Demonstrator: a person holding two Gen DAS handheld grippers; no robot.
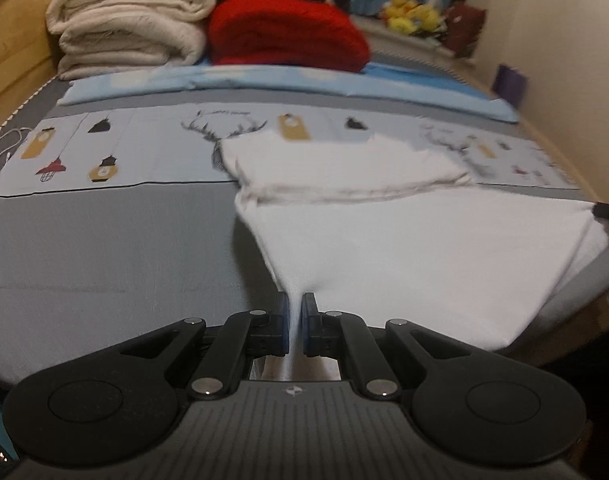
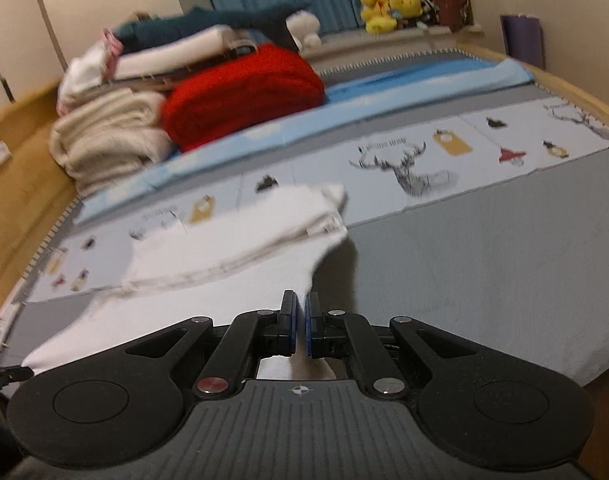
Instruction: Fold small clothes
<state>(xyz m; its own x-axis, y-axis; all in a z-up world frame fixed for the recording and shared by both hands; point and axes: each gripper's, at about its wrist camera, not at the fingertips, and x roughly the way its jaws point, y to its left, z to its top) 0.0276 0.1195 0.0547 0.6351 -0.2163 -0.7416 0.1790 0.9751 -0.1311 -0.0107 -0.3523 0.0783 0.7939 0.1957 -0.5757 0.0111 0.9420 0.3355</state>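
Observation:
A small white garment (image 1: 404, 240) lies on the grey bed, its far part folded over into a layered band. My left gripper (image 1: 294, 300) is shut on its near left corner, the cloth pinched between the blue pads and pulled taut. In the right wrist view the same white garment (image 2: 208, 264) spreads to the left. My right gripper (image 2: 301, 302) is shut on its near right corner. The tip of the right gripper (image 1: 608, 212) shows at the far right of the left wrist view. The tip of the left gripper (image 2: 4, 374) shows at the left edge of the right wrist view.
A printed deer-and-lantern cloth strip (image 1: 144, 148) and a light blue sheet (image 1: 264, 84) lie across the bed behind the garment. A red blanket (image 1: 284, 36) and folded cream blankets (image 1: 124, 20) are stacked at the back. Yellow plush toys (image 2: 388, 6) sit on a far ledge. Wooden bed frame (image 2: 20, 168) at the left.

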